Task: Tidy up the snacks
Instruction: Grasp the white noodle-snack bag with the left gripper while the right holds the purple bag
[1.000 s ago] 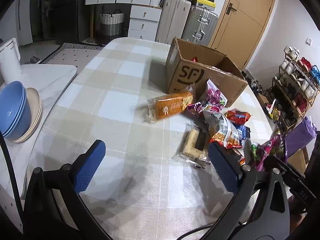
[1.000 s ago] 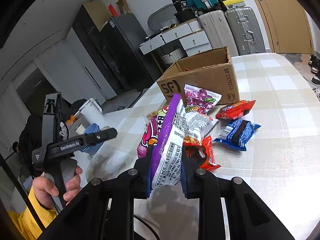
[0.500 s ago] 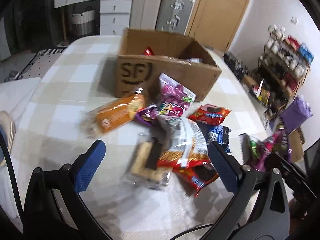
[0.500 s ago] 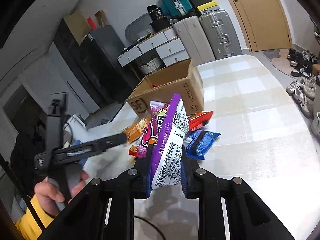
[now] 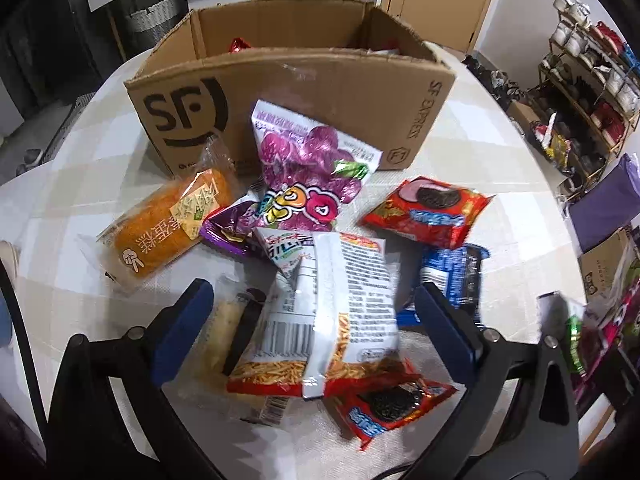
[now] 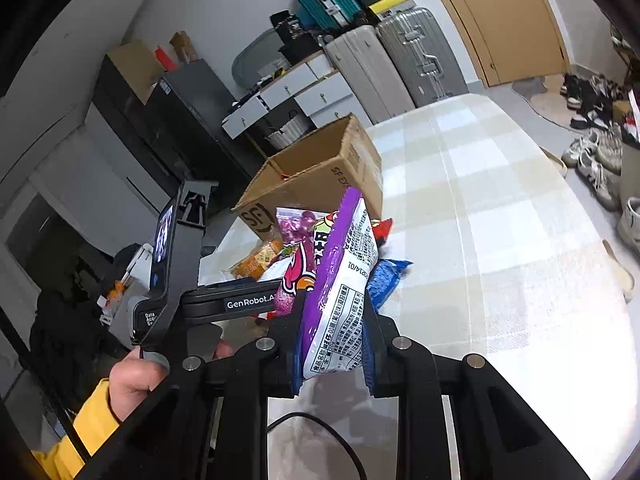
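An open SF cardboard box (image 5: 296,92) stands on the checked table, also in the right wrist view (image 6: 320,176). Several snack packs lie in front of it: an orange cake pack (image 5: 168,224), a purple candy bag (image 5: 308,172), red cookie packs (image 5: 428,212), a blue cookie pack (image 5: 452,276) and a white stick-snack bag (image 5: 328,312). My left gripper (image 5: 308,320) is open, its fingers either side of the white bag, above it. My right gripper (image 6: 334,344) is shut on a purple snack bag (image 6: 340,288), held upright above the table.
The left gripper body and the hand holding it (image 6: 176,312) show left in the right wrist view. A shoe rack (image 5: 588,92) stands right of the table. Suitcases (image 6: 400,64) and drawers stand behind. Shoes (image 6: 600,152) lie on the floor.
My left gripper has swung right and forward over the snack pile, now straddling the white bag. My right gripper has lifted and turned with the purple bag still held.
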`<action>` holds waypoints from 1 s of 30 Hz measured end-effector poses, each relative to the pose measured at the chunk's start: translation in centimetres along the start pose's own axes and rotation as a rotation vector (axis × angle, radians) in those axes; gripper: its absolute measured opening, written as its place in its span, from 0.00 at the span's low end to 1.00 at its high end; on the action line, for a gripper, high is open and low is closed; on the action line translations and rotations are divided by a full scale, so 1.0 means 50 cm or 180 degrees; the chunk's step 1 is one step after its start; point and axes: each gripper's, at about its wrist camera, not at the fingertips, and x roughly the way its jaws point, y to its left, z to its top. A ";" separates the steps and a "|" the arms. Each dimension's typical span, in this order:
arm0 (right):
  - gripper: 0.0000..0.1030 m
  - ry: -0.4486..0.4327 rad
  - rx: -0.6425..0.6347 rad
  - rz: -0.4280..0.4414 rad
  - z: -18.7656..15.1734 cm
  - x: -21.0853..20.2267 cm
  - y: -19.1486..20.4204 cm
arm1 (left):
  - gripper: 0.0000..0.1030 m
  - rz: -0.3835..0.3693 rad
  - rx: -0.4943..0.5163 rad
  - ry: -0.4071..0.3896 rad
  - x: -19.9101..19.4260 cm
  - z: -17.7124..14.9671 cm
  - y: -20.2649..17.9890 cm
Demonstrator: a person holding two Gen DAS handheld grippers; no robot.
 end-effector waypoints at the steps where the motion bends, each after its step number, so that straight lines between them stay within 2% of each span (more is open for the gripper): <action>1: 0.21 0.0002 0.0017 -0.0008 0.000 -0.002 -0.001 | 0.91 -0.0017 0.0003 0.0013 0.006 0.002 0.001; 2: 0.21 -0.0006 0.0033 -0.0017 -0.001 -0.004 -0.003 | 0.87 -0.0066 -0.0002 0.0068 0.014 0.002 0.002; 3: 0.21 -0.0010 0.0042 -0.0018 -0.001 -0.005 -0.002 | 0.76 -0.0189 -0.0058 0.0173 0.024 0.001 0.006; 4: 0.21 -0.0010 0.0045 -0.0016 0.000 -0.005 -0.002 | 0.72 -0.0256 -0.0109 0.0181 0.026 0.001 0.011; 6: 0.21 -0.0006 0.0039 -0.0017 0.000 -0.003 0.000 | 0.61 -0.0359 -0.0147 0.0121 0.019 0.004 0.019; 8: 0.21 -0.0017 0.0019 -0.0022 -0.001 -0.004 0.004 | 0.56 -0.0492 -0.0215 0.0068 0.011 0.009 0.029; 9: 0.21 -0.0017 0.0009 -0.0028 0.001 -0.001 0.005 | 0.50 -0.0491 -0.0222 0.0046 0.009 0.009 0.034; 10: 0.21 -0.0018 0.0005 -0.0031 0.001 0.000 0.006 | 0.48 -0.0497 -0.0217 0.0021 0.005 0.010 0.035; 18: 0.21 0.0010 0.0047 -0.0066 -0.001 0.018 -0.001 | 0.45 -0.0494 -0.0093 -0.0163 -0.037 0.002 0.059; 23: 0.21 -0.0045 -0.0099 0.0018 -0.001 0.021 0.022 | 0.45 -0.0489 -0.0007 -0.0377 -0.117 -0.068 0.082; 30: 0.21 -0.0026 -0.0396 0.0151 -0.007 0.044 0.071 | 0.45 -0.0422 0.0070 -0.0578 -0.179 -0.144 0.109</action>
